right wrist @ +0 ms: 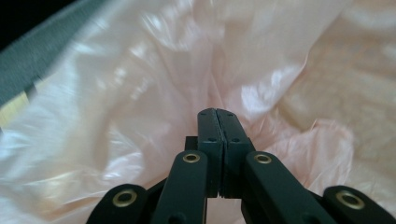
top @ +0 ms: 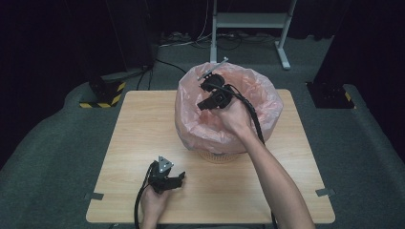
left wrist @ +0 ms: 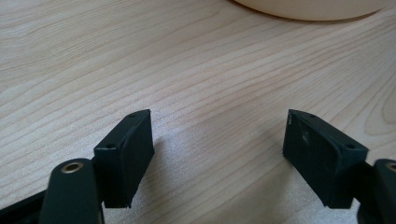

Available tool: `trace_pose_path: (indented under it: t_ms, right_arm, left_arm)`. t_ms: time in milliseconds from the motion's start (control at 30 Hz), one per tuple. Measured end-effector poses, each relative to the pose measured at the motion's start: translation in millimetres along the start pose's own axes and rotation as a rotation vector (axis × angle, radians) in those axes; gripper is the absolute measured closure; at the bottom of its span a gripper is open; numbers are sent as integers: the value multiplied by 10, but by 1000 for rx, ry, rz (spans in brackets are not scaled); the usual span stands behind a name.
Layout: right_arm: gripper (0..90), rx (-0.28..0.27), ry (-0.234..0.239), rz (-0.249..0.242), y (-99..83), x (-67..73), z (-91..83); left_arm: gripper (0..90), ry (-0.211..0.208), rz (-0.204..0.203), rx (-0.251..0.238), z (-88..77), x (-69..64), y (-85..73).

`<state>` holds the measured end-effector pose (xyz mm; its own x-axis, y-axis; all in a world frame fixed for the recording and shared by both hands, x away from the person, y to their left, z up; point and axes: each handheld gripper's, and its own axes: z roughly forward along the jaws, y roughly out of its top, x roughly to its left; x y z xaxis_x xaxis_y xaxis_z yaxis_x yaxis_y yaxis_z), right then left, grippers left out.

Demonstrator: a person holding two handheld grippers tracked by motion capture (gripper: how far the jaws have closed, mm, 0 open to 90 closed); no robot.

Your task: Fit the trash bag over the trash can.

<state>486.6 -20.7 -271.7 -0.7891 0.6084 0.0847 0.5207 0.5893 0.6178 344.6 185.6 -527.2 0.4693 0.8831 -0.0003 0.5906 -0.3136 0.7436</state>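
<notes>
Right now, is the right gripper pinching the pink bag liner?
Cannot tell. In the right gripper view the right gripper has its jaws pressed shut above the pink bag liner, with no film visibly between them.

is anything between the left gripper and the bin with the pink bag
Nothing visible. The left gripper rests open on the wooden table, and only bare tabletop lies between it and the base of the bin lined with the pink bag. The right gripper is over the bag, jaws shut.
</notes>
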Motion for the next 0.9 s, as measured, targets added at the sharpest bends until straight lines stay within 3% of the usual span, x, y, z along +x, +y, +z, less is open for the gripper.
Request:
trace_pose_path:
  t_ms: [67, 133, 233, 267, 333, 433, 533, 567, 633, 733, 800, 900]
  right_arm:
    - [897, -29, 9, -20, 12, 17, -34]
    - [896, -21, 28, -31, 37, 34, -1]
    - [896, 19, 37, -45, 76, 53, 82]
    - [895, 68, 51, -58, 73, 102, 158]
    - [895, 136, 28, -99, 56, 147, 213]
    - [895, 147, 36, -93, 41, 114, 216]
    - [895, 110, 30, -87, 19, 95, 157]
    - [895, 45, 22, -87, -50, 67, -15]
    - [895, 24, -6, -88, -126, 3, -171]
    - [895, -8, -36, -20, -262, -193, -419]
    - [895, -3, -48, 8, -300, -249, -454]
    - [895, 78, -98, 9, -369, -339, -345]
  left_arm:
    - [245, 0, 0, 0, 0, 0, 0]
    - [245, 0, 0, 0, 0, 0, 0]
    - [244, -1, -1, 1, 0, 1, 1]
    - [245, 3, -1, 0, -1, -3, -1]
    - [245, 2, -3, 0, -1, -2, -1]
    - [245, 2, -3, 0, 0, -2, 0]
    - [246, 3, -3, -2, 1, -3, -1]
    - [246, 4, -1, -2, -1, -4, -2]
    - [246, 2, 0, -2, -1, -4, -2]
    - [246, -1, 0, -2, 2, -4, 0]
    - [246, -1, 1, -3, 4, -3, 2]
    - [246, -3, 6, -4, 0, -8, -3]
